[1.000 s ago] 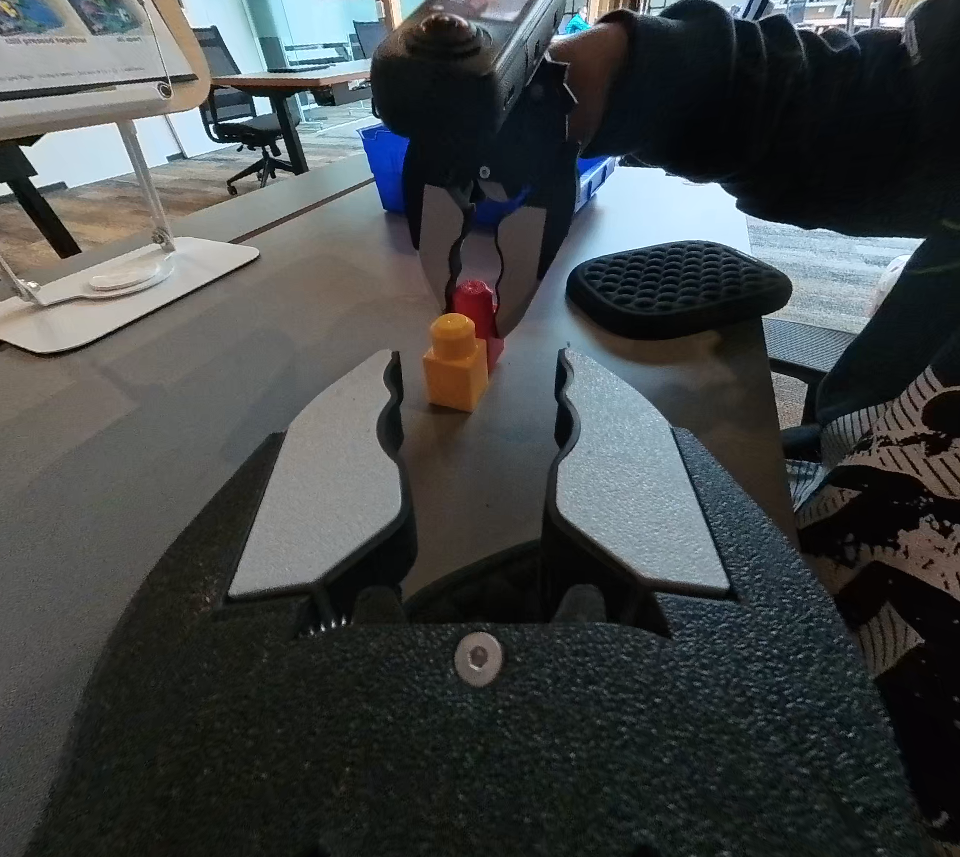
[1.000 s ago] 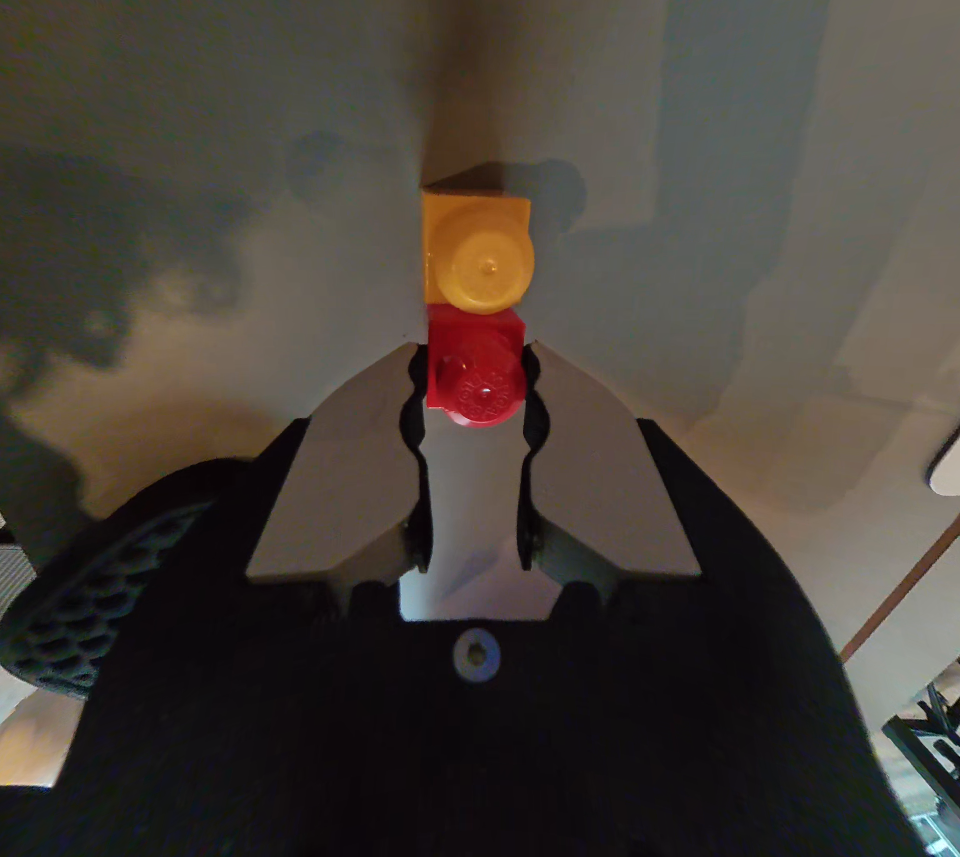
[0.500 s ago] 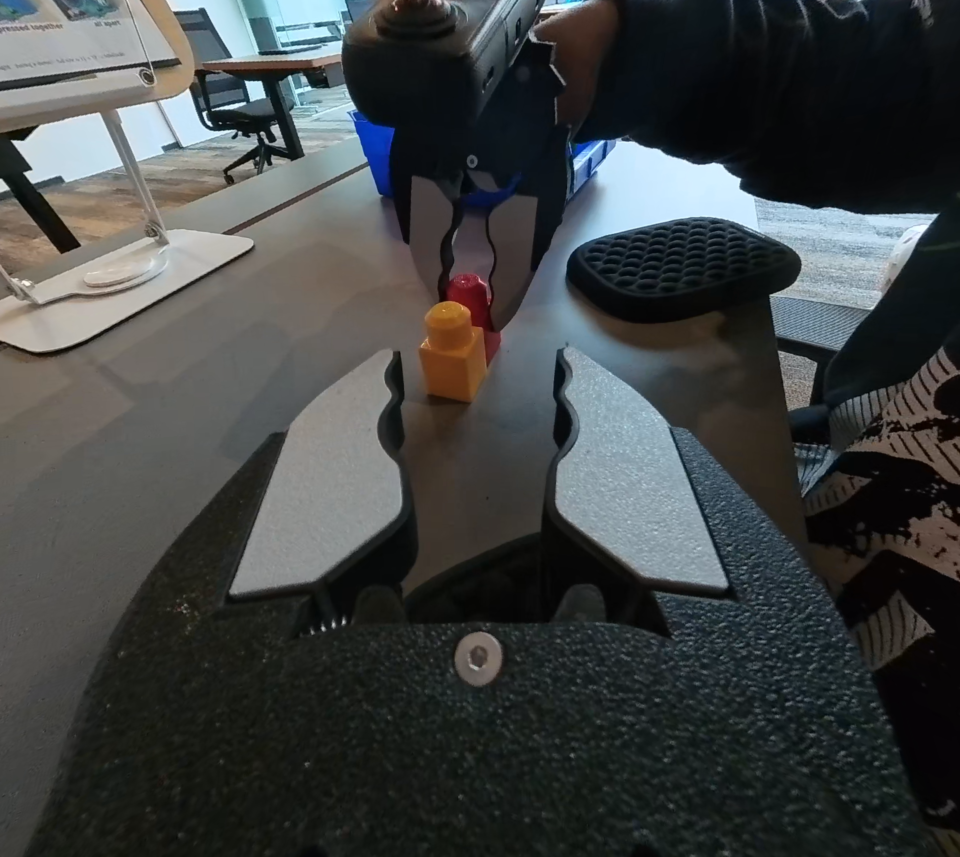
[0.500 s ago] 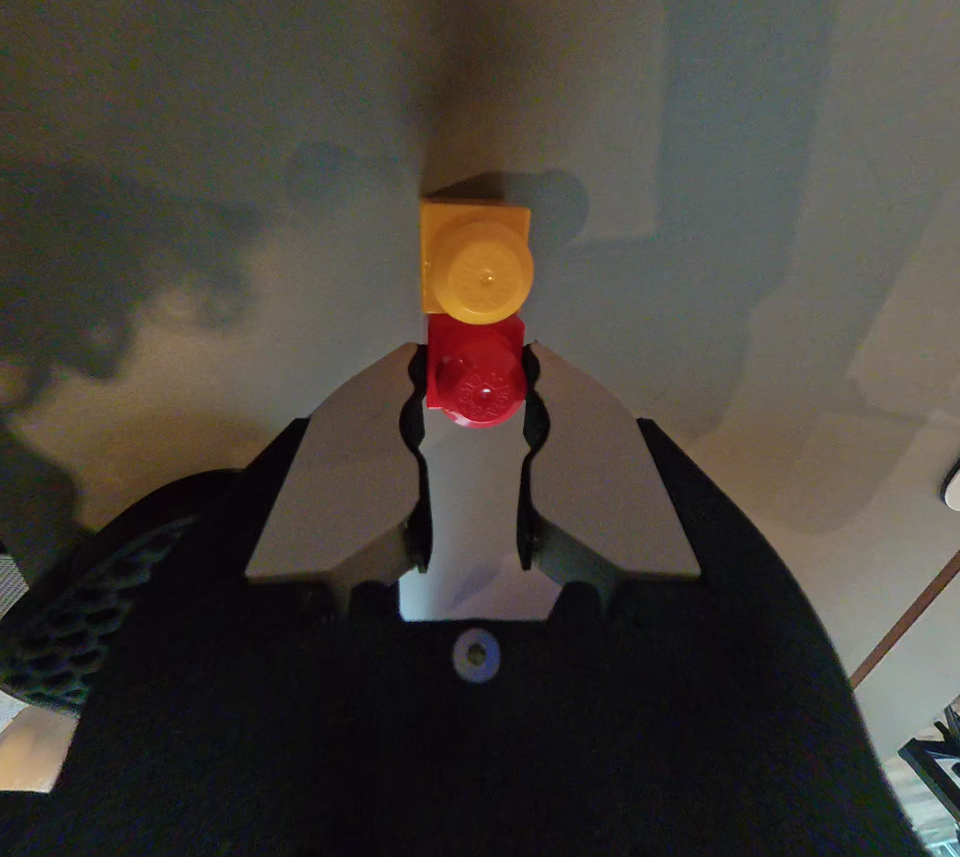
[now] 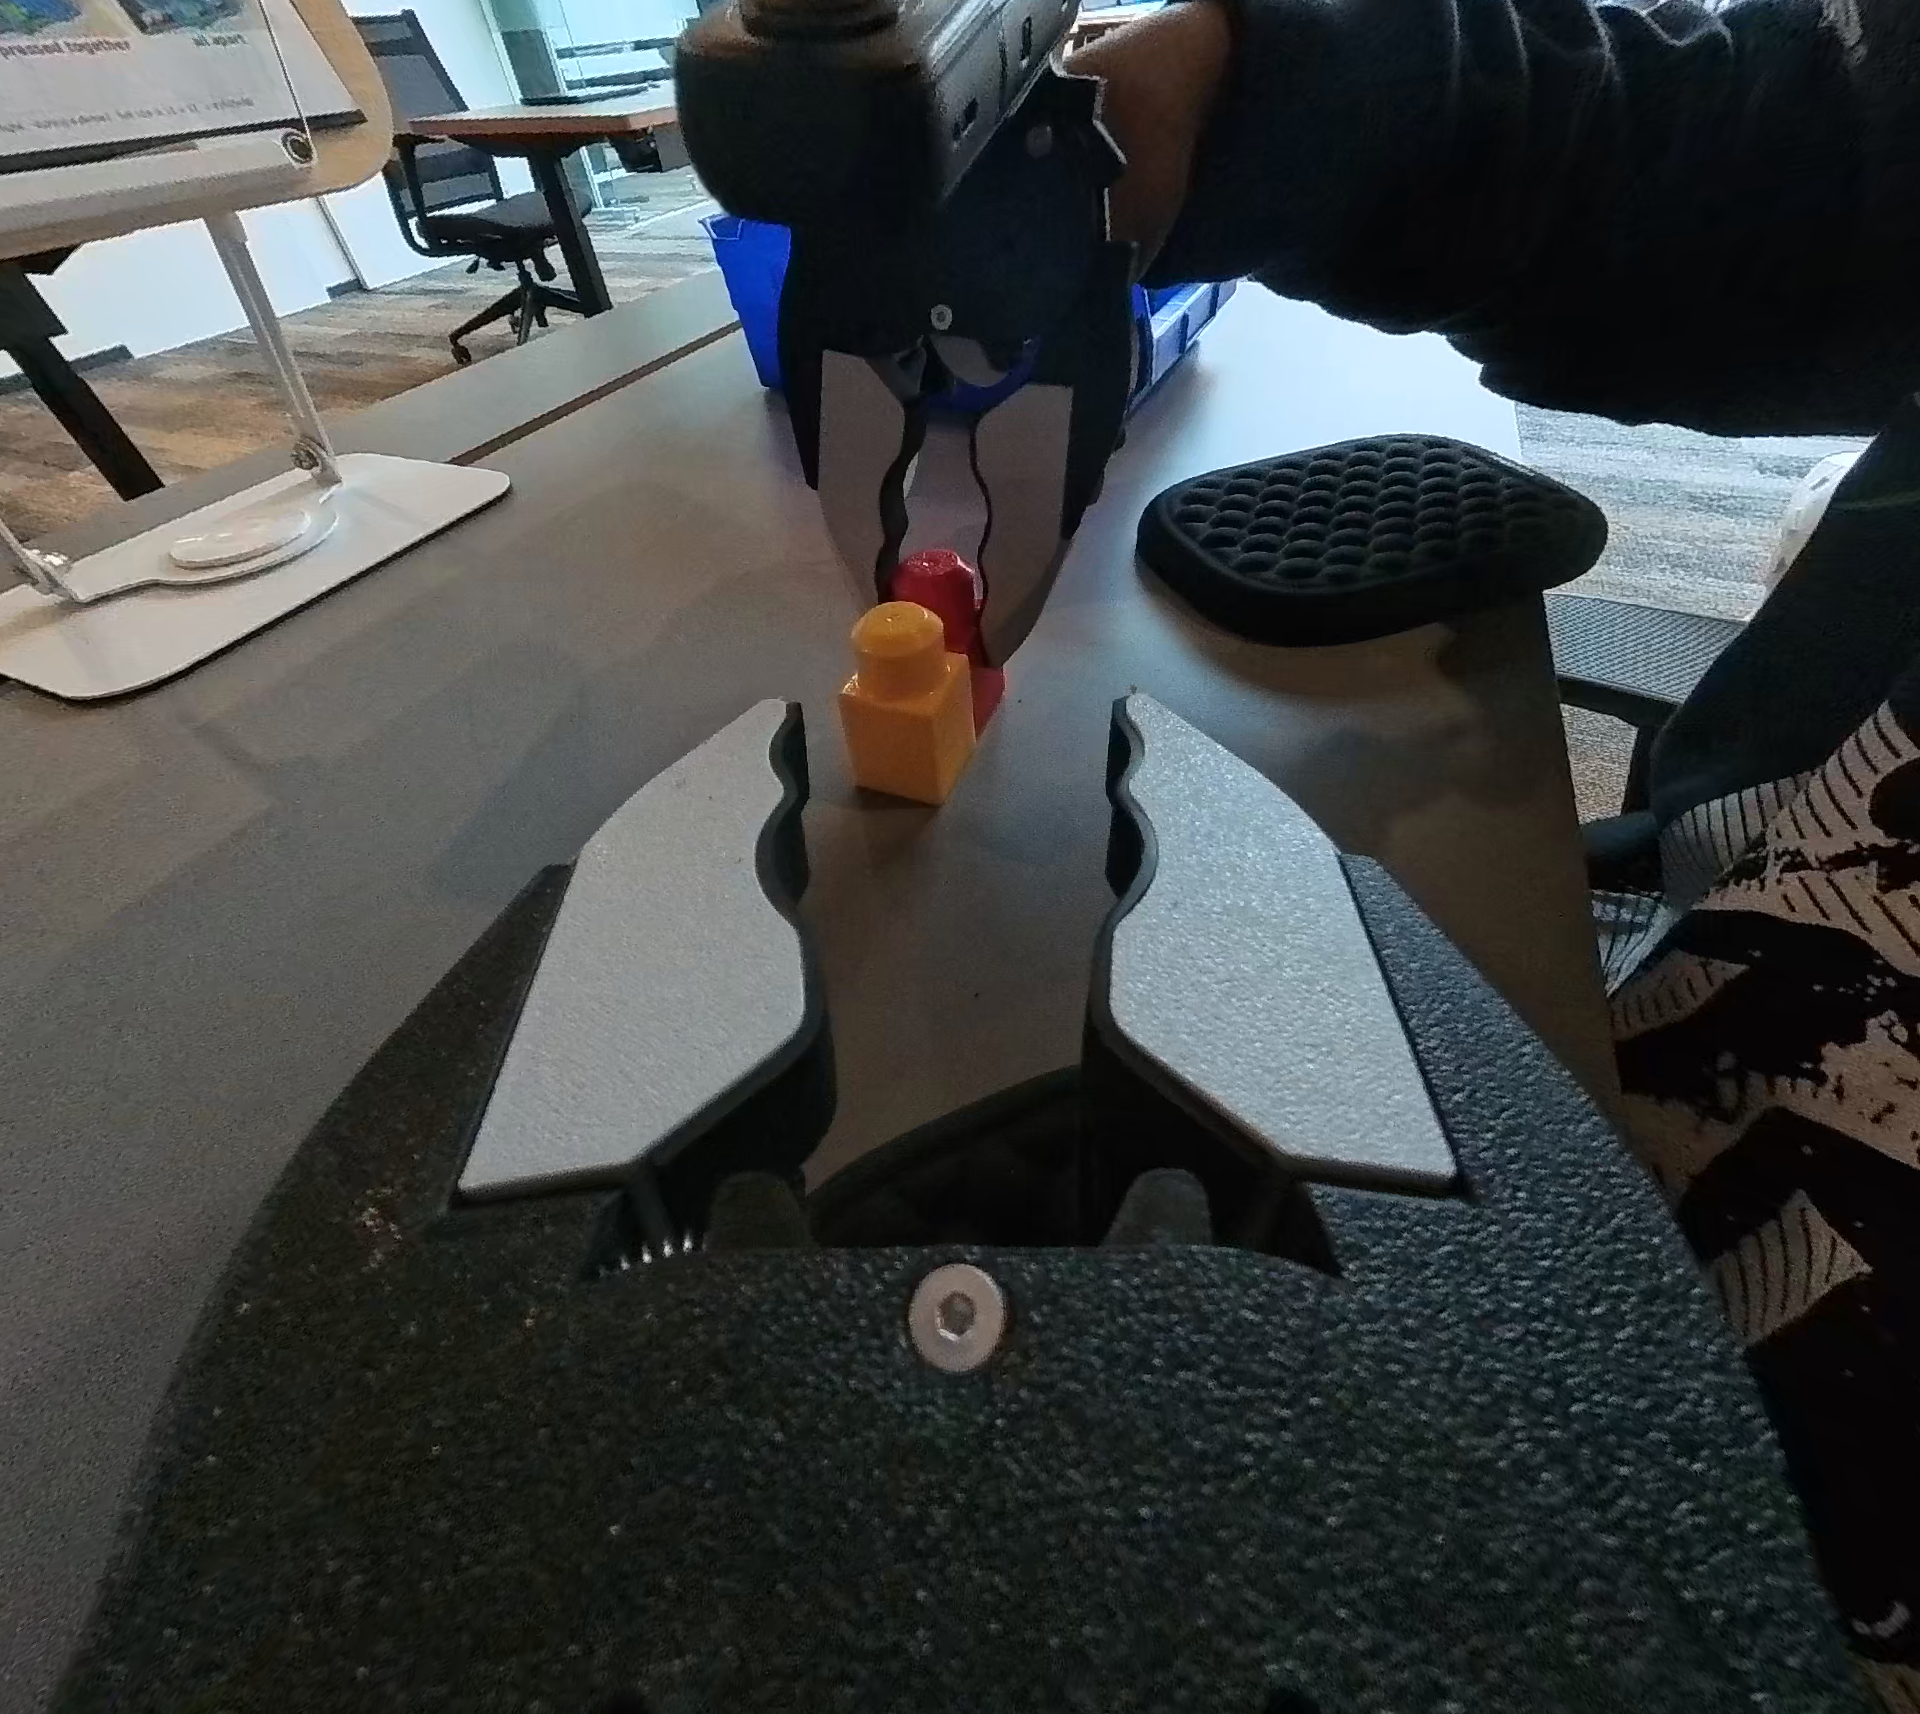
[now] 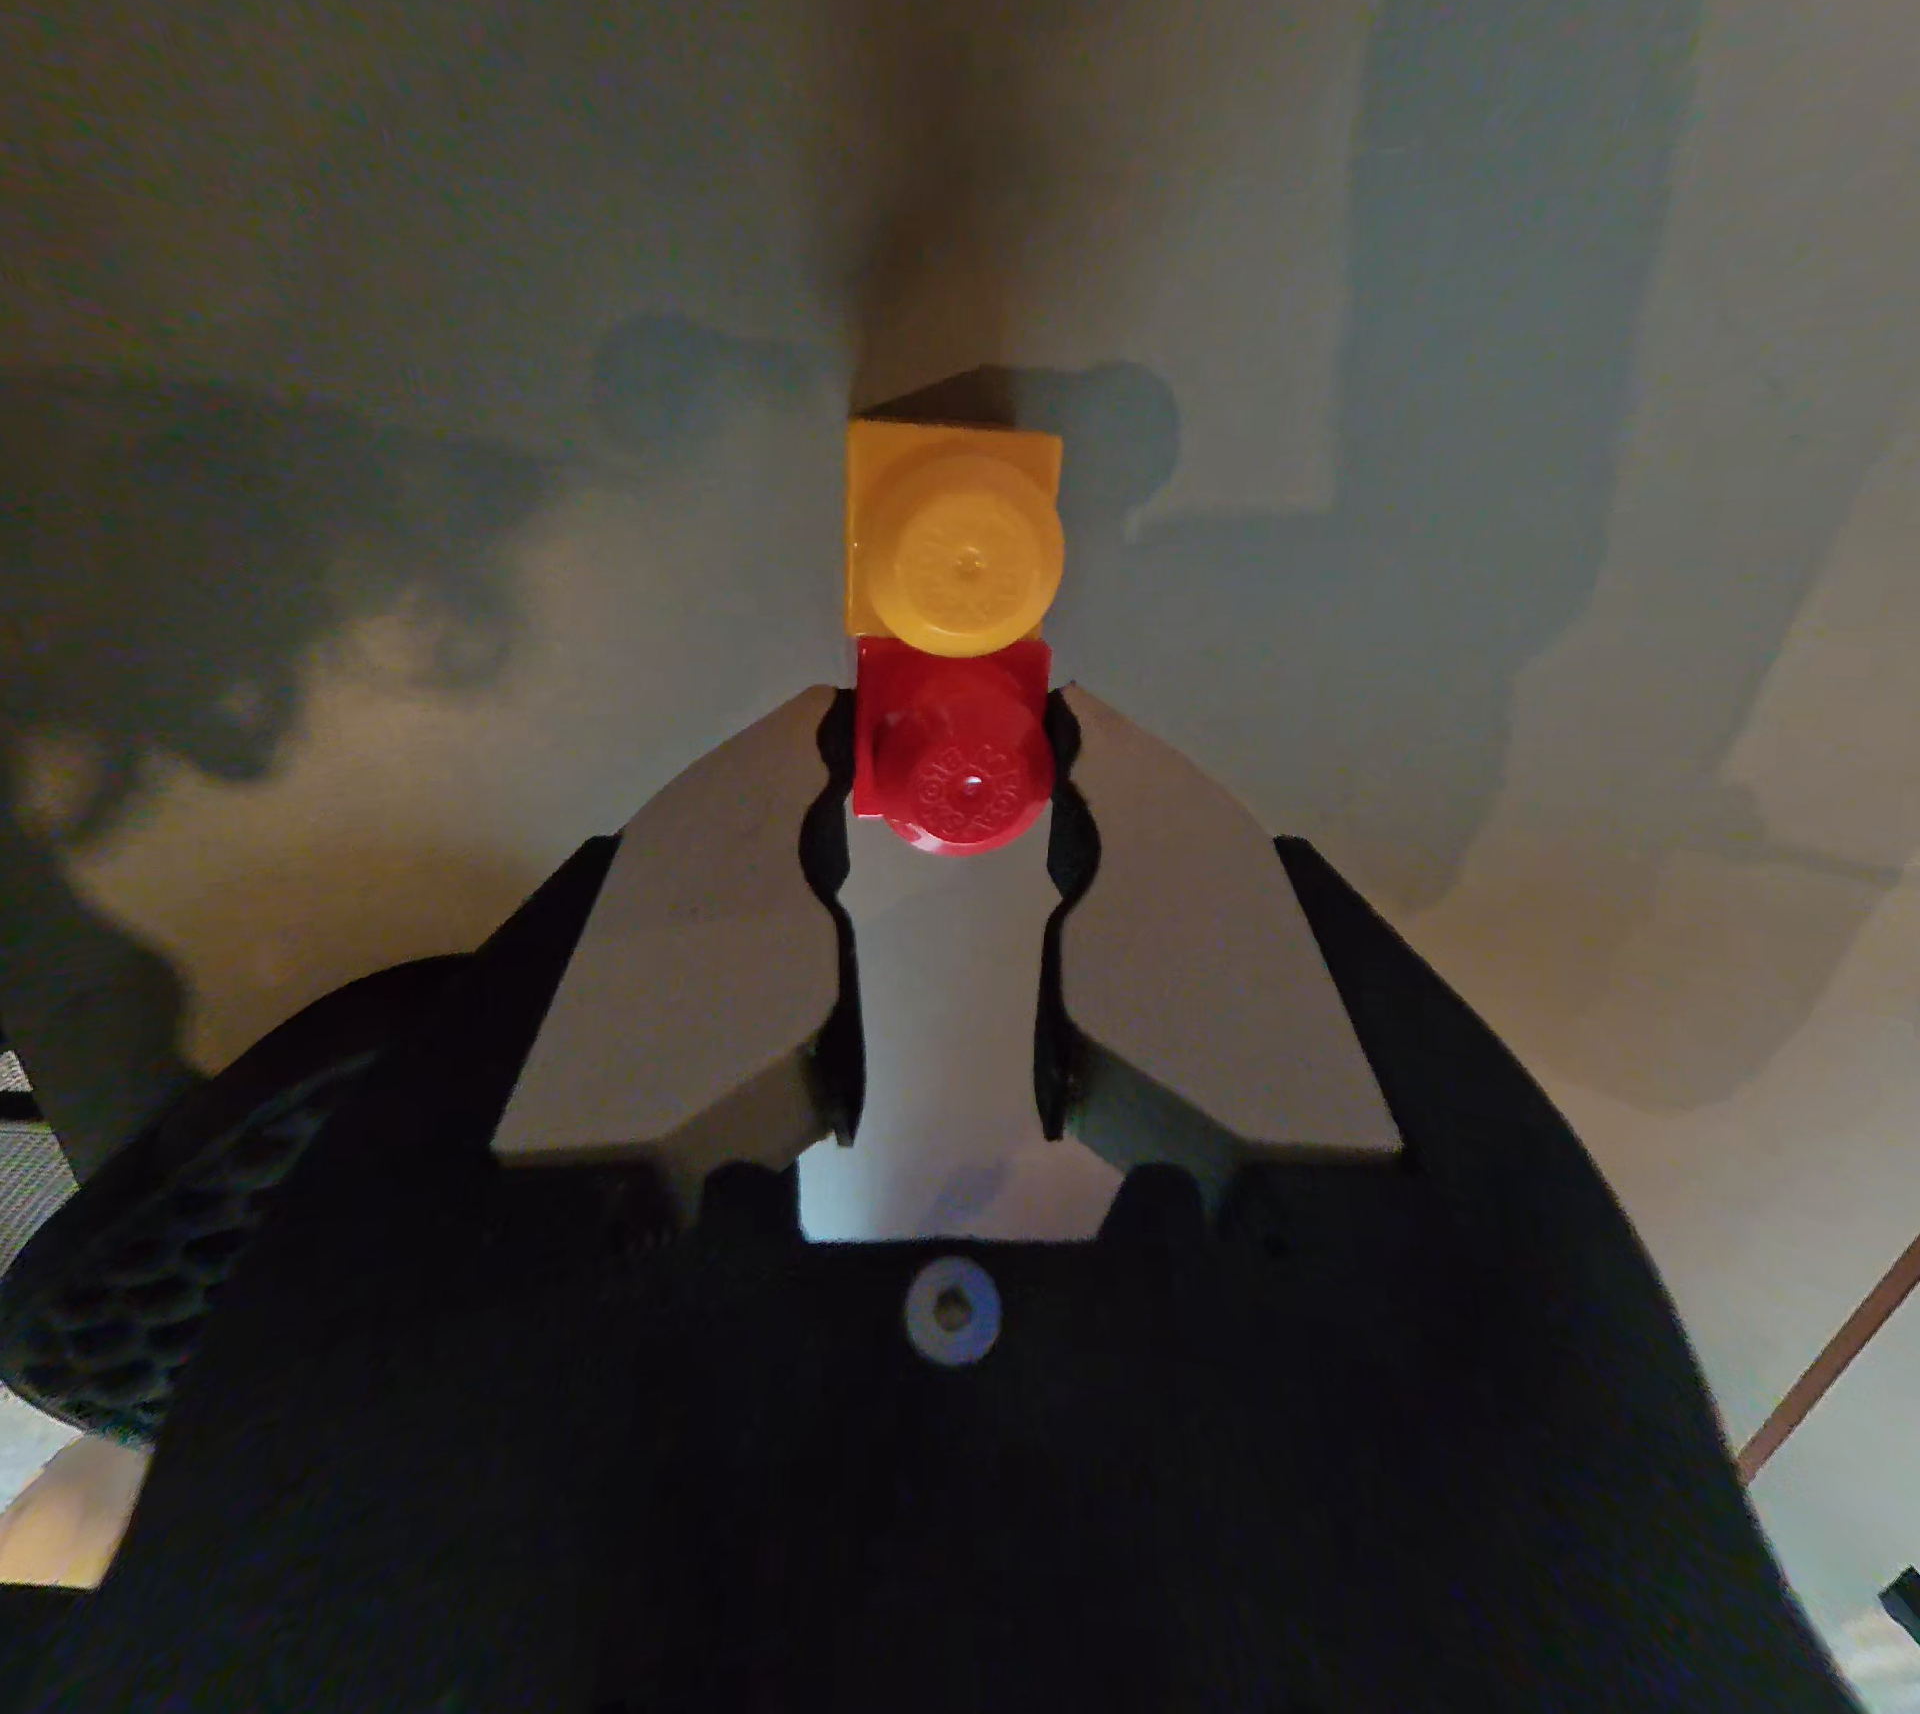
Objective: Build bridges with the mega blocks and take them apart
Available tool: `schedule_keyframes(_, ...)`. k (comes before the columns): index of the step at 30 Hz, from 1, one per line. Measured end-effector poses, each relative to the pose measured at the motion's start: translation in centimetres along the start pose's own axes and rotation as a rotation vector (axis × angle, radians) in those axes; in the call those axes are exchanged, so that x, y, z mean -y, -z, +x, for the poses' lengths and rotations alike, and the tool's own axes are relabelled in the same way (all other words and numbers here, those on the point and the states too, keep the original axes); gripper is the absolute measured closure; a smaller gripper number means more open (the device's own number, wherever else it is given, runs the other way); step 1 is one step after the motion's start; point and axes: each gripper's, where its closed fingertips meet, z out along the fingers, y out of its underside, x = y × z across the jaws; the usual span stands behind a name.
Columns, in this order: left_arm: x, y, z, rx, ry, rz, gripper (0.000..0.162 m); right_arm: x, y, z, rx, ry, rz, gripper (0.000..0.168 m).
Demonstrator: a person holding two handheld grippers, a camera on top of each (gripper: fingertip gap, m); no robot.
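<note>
Two blocks stand side by side, touching, on the grey bench [image 5: 312,833]. From above, the right claw [image 6: 951,708] reaches down and its tips sit against both sides of the red block [image 6: 951,755], grasping it. Just beyond those tips stands the yellow block [image 6: 951,542]. Facing it, the left claw [image 5: 956,719] hangs released, spread wide and holding nothing, with the yellow block [image 5: 907,719] just ahead of its tips and the red block [image 5: 951,604] behind that.
</note>
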Motion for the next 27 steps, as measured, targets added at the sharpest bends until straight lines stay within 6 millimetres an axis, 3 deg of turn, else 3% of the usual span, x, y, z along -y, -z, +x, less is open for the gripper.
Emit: schedule_keyframes(27, -0.05, -0.13, -0.13, 0.0, 0.004, -0.007, 0.107, 0.28, 0.16, -0.33, 0.025, 0.0, 0.026, 0.13)
